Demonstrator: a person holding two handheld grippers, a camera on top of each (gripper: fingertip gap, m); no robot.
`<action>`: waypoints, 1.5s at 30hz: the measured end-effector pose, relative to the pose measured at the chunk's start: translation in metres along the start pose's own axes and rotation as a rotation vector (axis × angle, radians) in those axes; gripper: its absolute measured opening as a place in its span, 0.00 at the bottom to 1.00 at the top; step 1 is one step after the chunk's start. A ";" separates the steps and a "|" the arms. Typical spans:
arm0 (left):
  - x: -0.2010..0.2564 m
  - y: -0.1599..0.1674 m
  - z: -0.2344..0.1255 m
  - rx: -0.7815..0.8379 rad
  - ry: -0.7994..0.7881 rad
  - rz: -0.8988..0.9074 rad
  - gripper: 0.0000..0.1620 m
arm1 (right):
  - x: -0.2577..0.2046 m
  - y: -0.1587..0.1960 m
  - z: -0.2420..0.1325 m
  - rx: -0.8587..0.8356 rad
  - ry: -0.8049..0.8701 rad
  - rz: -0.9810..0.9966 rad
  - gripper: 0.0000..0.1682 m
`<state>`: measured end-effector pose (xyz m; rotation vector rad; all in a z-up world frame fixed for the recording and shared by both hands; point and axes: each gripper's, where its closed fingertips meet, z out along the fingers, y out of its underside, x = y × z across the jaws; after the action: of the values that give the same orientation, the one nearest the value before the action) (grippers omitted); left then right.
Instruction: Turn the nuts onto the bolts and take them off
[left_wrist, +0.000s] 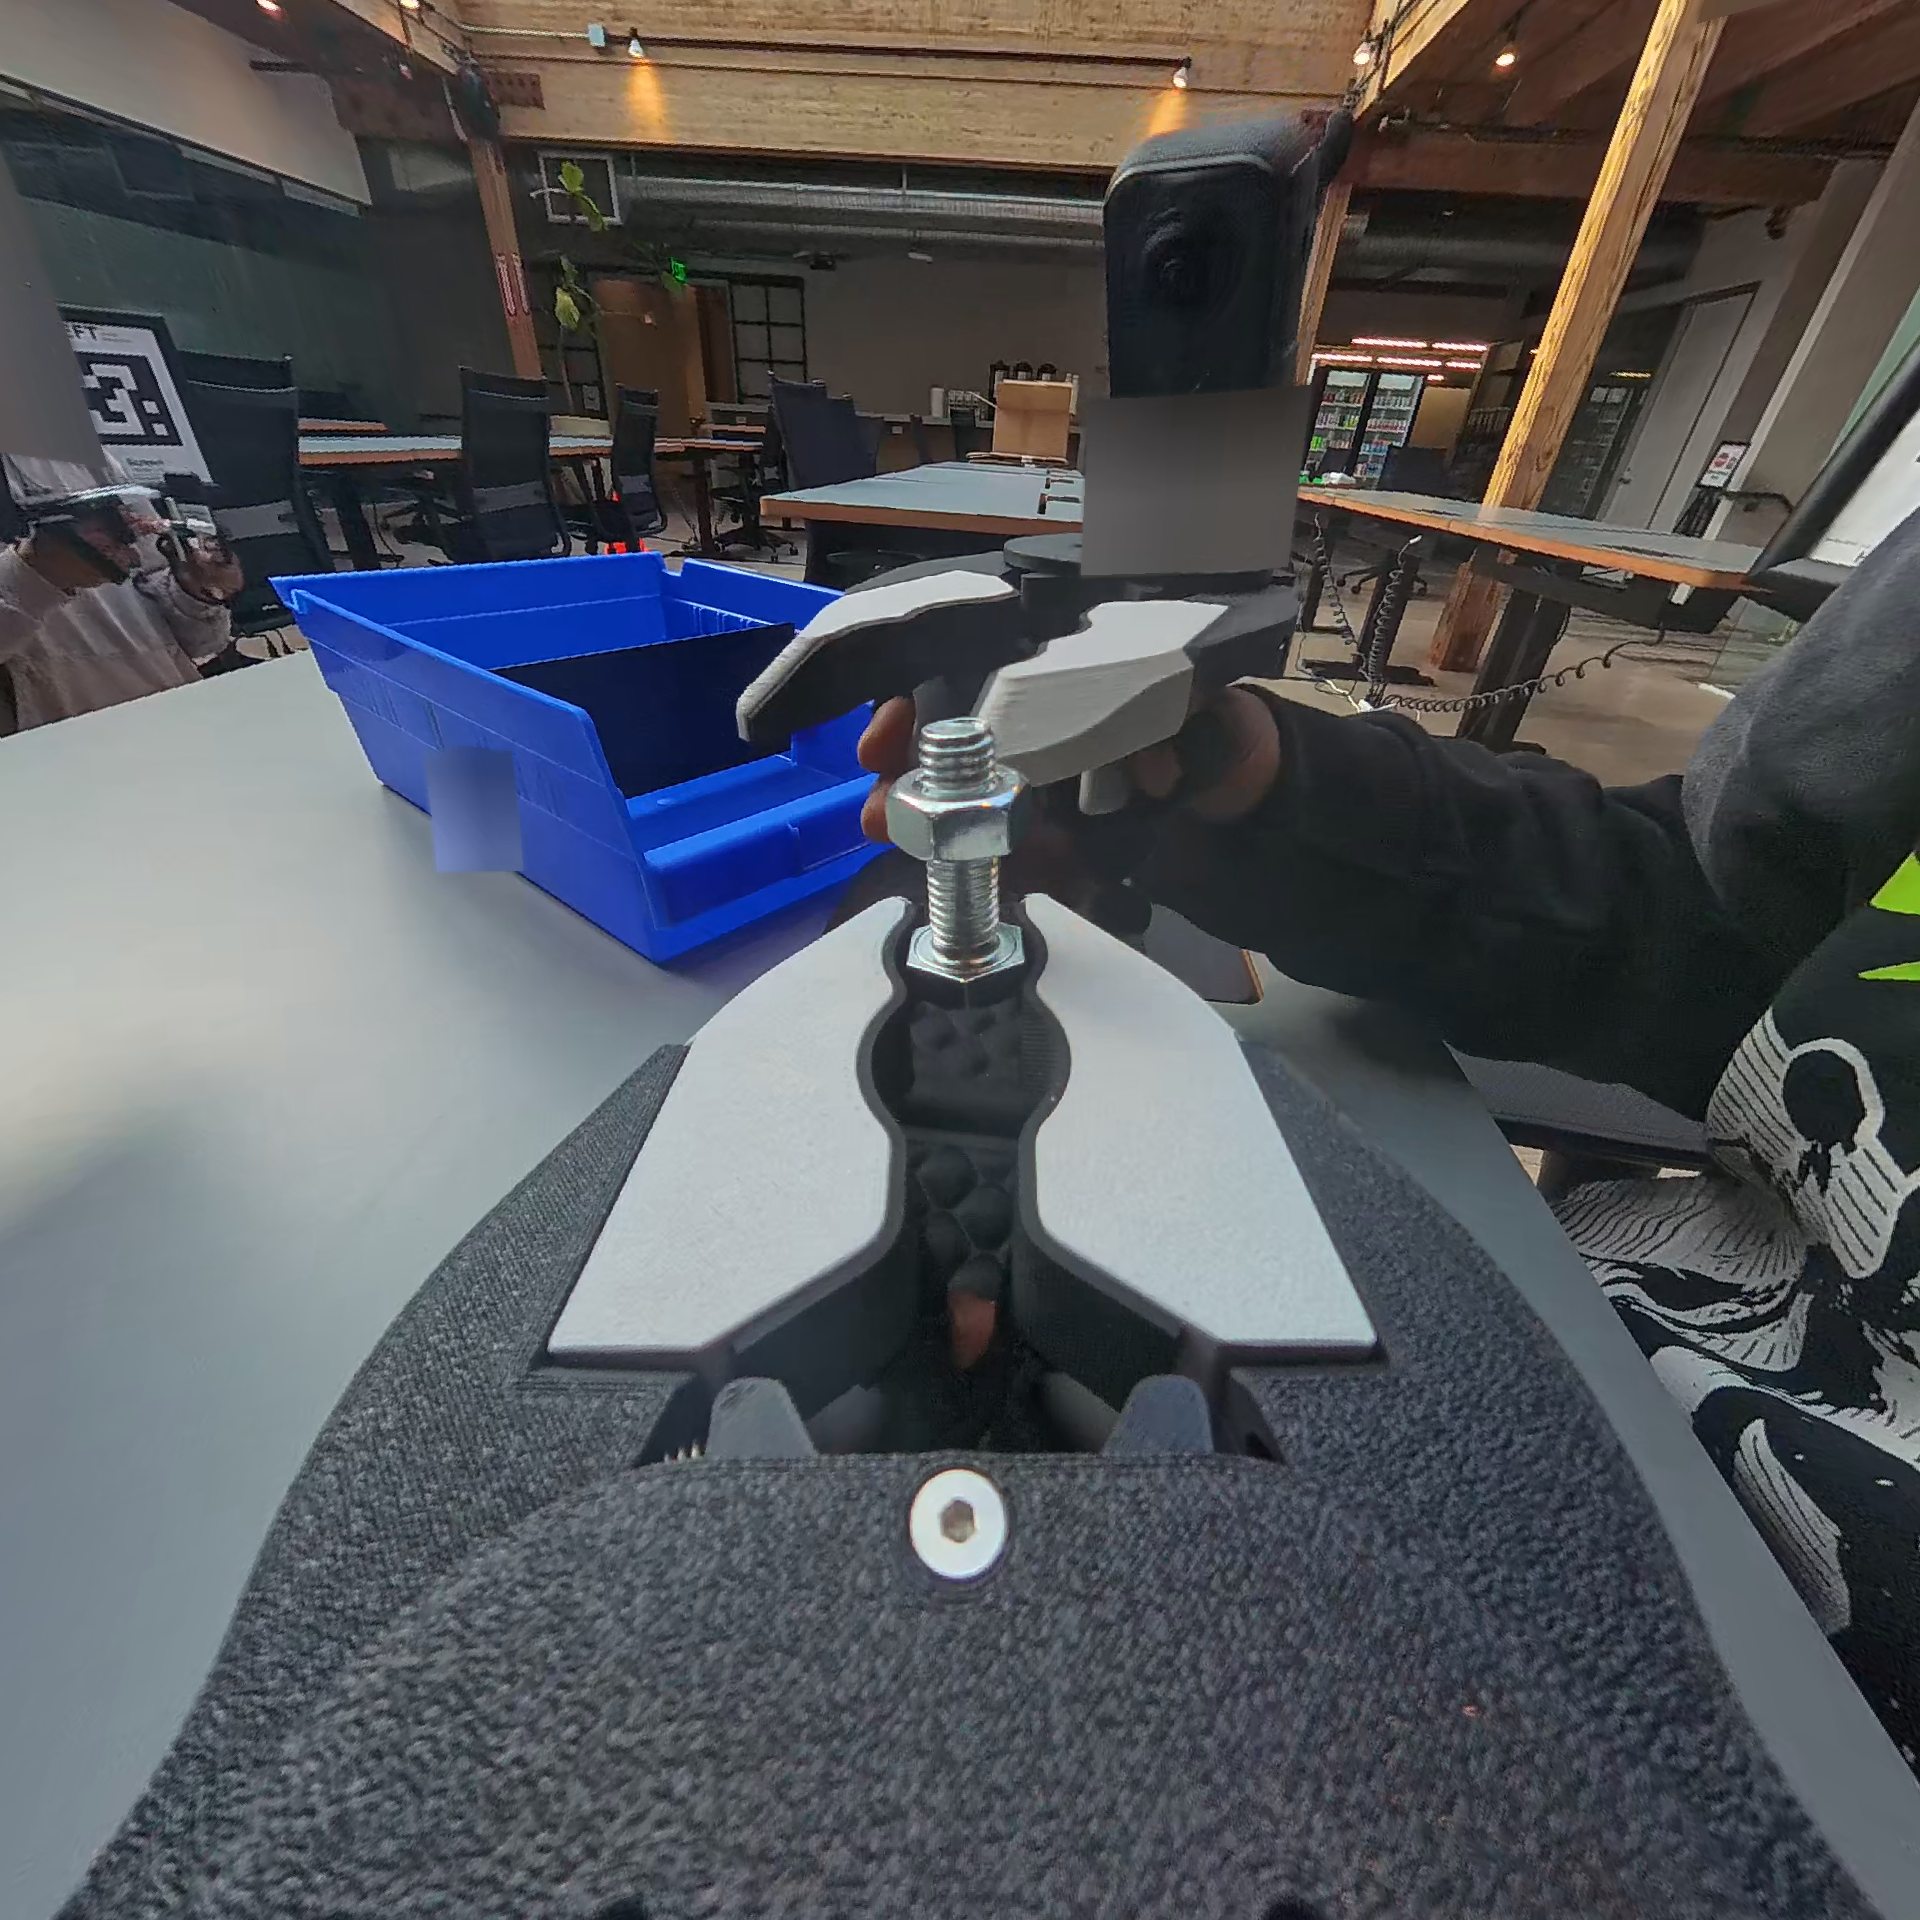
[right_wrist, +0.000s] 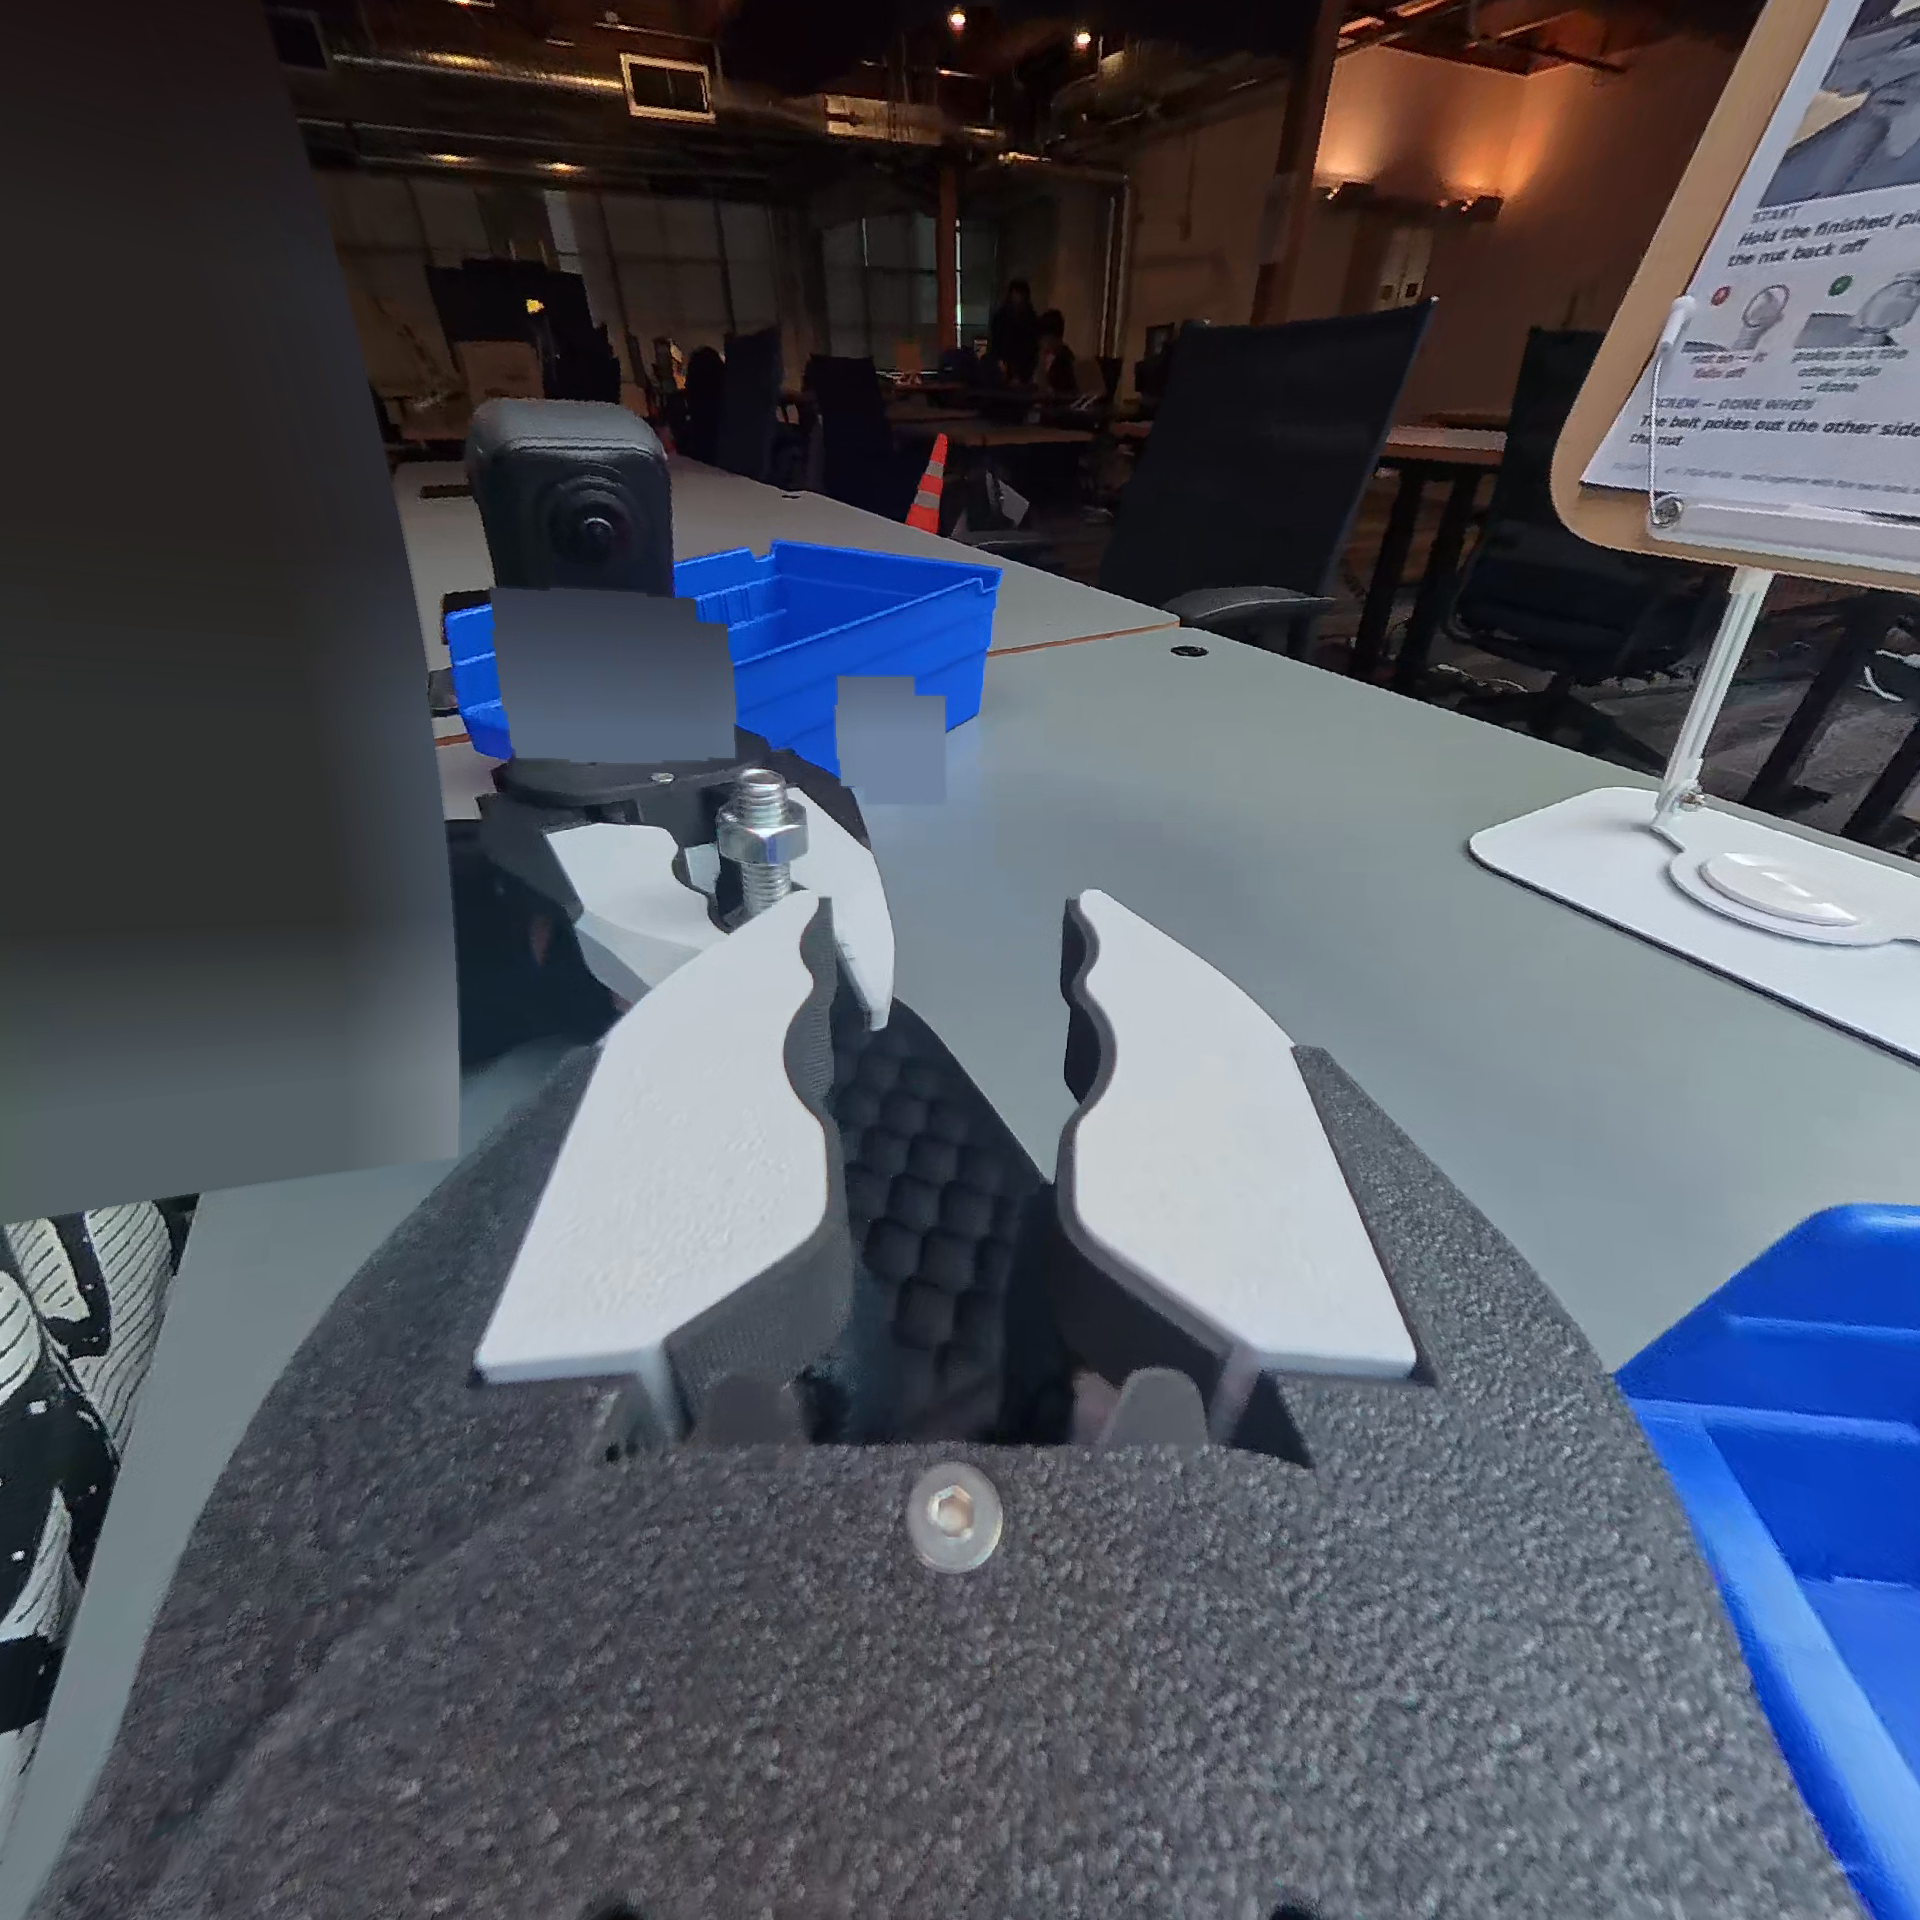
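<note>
Nearest us, our left claw clamps the bolt upright, steadying it so our open, empty right claw can turn the nut.

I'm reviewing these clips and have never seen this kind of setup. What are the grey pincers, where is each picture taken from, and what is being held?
No robot here: a person holds a hand-operated two-finger gripper in each hand, each with a camera looking forward along its fingers. The left wrist view shows the left gripper shut on the head of an upright bolt, with a nut threaded partway down from its top. Behind it, the right gripper hovers open just above the bolt. The right wrist view shows those same open fingers up close, holding nothing. On the grey table stands a blue bin; a second blue bin and a white sign stand appear to the right.
</note>
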<state>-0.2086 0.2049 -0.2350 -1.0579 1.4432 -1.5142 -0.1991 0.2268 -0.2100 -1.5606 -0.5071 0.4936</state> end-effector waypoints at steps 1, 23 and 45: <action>0.000 0.000 0.000 -0.001 0.001 -0.001 0.10 | -0.003 -0.003 0.000 0.019 -0.019 0.011 0.26; 0.001 -0.001 -0.001 0.007 0.007 0.008 0.10 | -0.014 -0.008 0.019 0.032 -0.046 -0.007 0.38; 0.004 0.000 0.000 0.002 0.011 0.024 0.10 | -0.025 -0.009 0.047 0.019 -0.069 -0.039 0.40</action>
<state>-0.2102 0.2016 -0.2349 -1.0287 1.4572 -1.5064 -0.2476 0.2499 -0.2035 -1.5170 -0.5833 0.5223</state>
